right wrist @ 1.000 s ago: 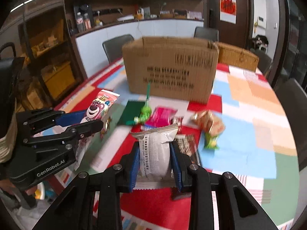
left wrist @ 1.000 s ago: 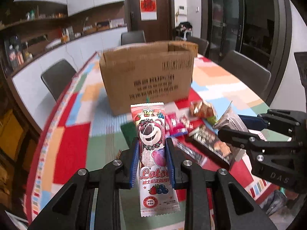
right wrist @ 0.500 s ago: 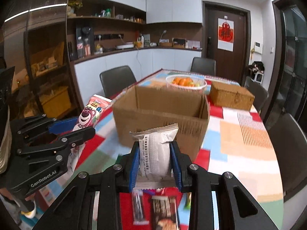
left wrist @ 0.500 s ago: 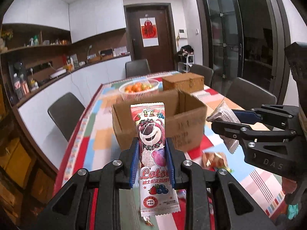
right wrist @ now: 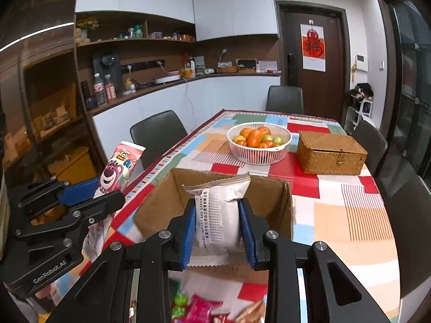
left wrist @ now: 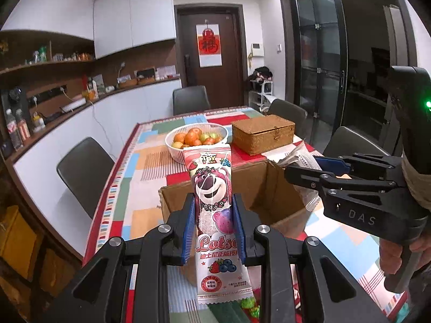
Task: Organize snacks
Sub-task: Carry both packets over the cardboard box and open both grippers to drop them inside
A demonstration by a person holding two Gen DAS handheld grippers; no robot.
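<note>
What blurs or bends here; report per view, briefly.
Left wrist view: fisheye bows the door frame and cabinets, corners go black; the bear snack packet in the left hand-held gripper is sharp. Right wrist view: same bending, a light streak at upper left; the white packet is sharp, while the loose snacks at the bottom edge are smeared.

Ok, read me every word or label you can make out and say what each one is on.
"TOY", "Lotso": pink snack pack in the left tongs.
"IMPORT AND EXPORT": white packet in the right tongs.
"DAS": right tongs' body, left view.
"GenRobot.AI": left tongs' body, right view.
"福": red door poster.
Smaller print on both packs: unreadable.
</note>
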